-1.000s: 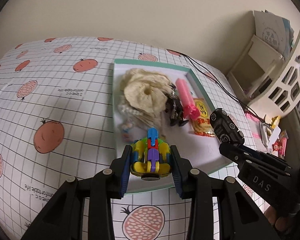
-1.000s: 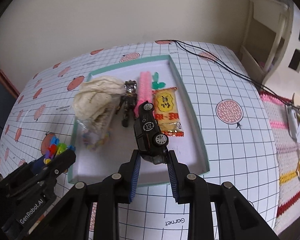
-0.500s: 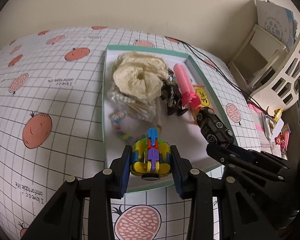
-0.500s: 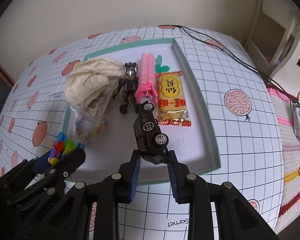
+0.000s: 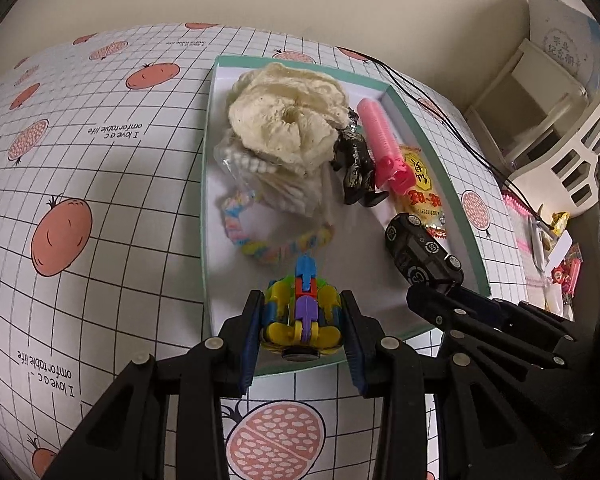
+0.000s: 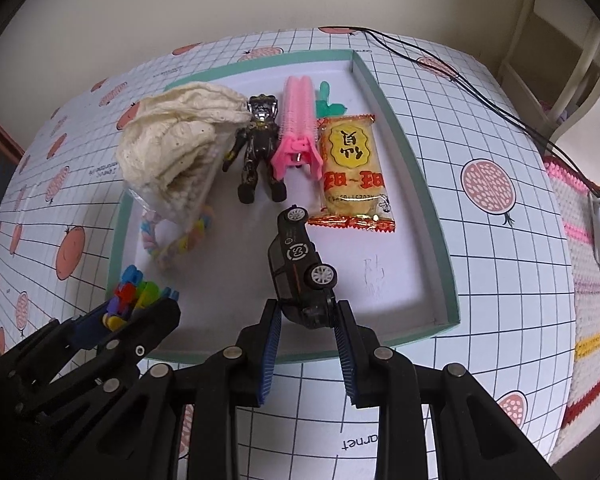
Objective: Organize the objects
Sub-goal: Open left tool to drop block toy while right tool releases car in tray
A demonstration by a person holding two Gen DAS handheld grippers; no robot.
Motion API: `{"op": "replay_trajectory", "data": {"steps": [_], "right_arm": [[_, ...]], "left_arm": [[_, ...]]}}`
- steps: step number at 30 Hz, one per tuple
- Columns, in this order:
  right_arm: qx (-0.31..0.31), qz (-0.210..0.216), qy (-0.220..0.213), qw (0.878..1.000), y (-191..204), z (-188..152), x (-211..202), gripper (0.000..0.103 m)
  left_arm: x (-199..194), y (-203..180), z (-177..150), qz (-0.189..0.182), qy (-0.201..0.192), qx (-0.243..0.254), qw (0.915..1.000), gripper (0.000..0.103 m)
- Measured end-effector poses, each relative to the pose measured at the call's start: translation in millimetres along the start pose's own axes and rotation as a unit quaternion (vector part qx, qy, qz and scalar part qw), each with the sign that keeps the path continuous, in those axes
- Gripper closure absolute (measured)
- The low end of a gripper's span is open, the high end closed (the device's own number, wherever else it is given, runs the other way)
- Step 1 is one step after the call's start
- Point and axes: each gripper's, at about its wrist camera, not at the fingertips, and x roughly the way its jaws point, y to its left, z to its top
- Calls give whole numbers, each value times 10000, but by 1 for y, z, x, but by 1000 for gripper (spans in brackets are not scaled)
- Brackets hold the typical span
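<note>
Right now both of my tools are loaded and both hang over the near end of the teal-rimmed tray (image 6: 446,264), so what matters is where the bare floor lies under each load. My left gripper (image 5: 302,322) is closed on the multicoloured block toy (image 5: 302,312), pads pressed flat to its two sides; the toy's long axis runs straight ahead along my fingers, its blue tip pointing up the tray toward the pastel bead bracelet (image 5: 260,240), which lies just beyond that tip. My right gripper (image 6: 306,318) is closed on the tail of the black toy car (image 6: 300,268), which juts forward and a little leftward from the jaws, nose aimed at the black action figure (image 6: 260,148) and the pink hair roller (image 6: 298,120). The yellow snack packet (image 6: 354,168) sits just right of the car's nose, and the cream knitted cloth (image 6: 172,144) fills the far left. I cannot tell from either view whether the toy or the car touches the tray floor. I judge the open white patch near the right front corner is nearest my right hand, so the car would set down there with little travel, while the block toy belongs on the left front strip, short of the bracelet. Keeping the two tools apart, each on its own side, looks like the safe way.
</note>
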Motion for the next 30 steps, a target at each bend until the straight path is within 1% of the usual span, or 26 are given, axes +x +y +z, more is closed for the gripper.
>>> {"op": "replay_trajectory", "data": {"steps": [6,7,8,10,15,19,24,29,30], "right_arm": [[48,39,3,10000,-1,-1,0,73],[57,59,2,10000,-1,0,0,73],[63,57,5,10000,-2,-1,-1,72],[85,60,-22,9999,-2,0,-2,72],[100,116,-119,9998,-2,1,-7,72],[164,153,-290,9993,-2,4,-14,72],[151,159,-312,9993,0,5,-16,72],[70,188,-292,9994,5,5,-14,71],[56,185,-297,9994,6,5,-14,65]], "left_arm": [[0,6,4,-106,44,-63,9999,64],[-2,6,4,-129,28,-64,9999,62],[-3,7,5,-165,6,-71,9998,58],[-6,8,6,-176,-45,-75,9998,54],[-12,9,8,-233,-178,-91,9995,54],[-21,14,10,-254,-338,-162,9990,54],[-27,22,11,-102,-470,-293,9984,54],[-28,33,12,108,-480,-529,9974,54],[-28,36,12,152,-475,-591,9970,54]]}}
